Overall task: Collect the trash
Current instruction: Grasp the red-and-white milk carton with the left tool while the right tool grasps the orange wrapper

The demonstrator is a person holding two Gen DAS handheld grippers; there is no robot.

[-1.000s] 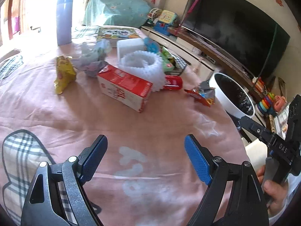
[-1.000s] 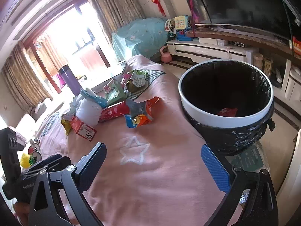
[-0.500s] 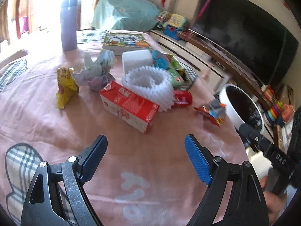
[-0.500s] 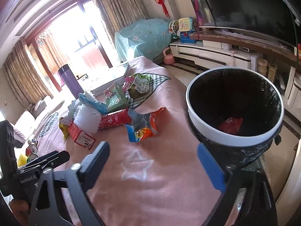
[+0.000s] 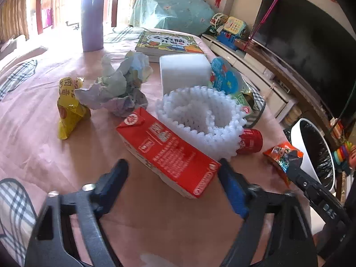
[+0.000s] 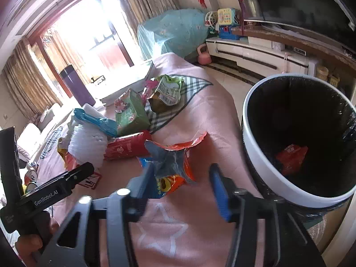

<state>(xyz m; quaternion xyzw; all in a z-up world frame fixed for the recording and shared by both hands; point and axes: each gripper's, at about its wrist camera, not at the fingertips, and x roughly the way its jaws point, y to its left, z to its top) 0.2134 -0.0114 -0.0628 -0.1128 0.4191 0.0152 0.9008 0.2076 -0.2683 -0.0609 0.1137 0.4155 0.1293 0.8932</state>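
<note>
the left gripper [image 5: 172,175] gapes wide and empty around the near end of a red rectangular drink carton [image 5: 166,150] lying on the pink tablecloth [image 5: 33,151], while the right gripper [image 6: 181,181], equally wide and empty, flanks a torn orange foil snack wrapper [image 6: 175,155] beside the white-rimmed, black-lined round bin [image 6: 262,175].

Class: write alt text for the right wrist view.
The open right hand-held gripper reaches around a torn orange snack wrapper on a pink tablecloth. A black-lined white bin stands to its right.
</note>
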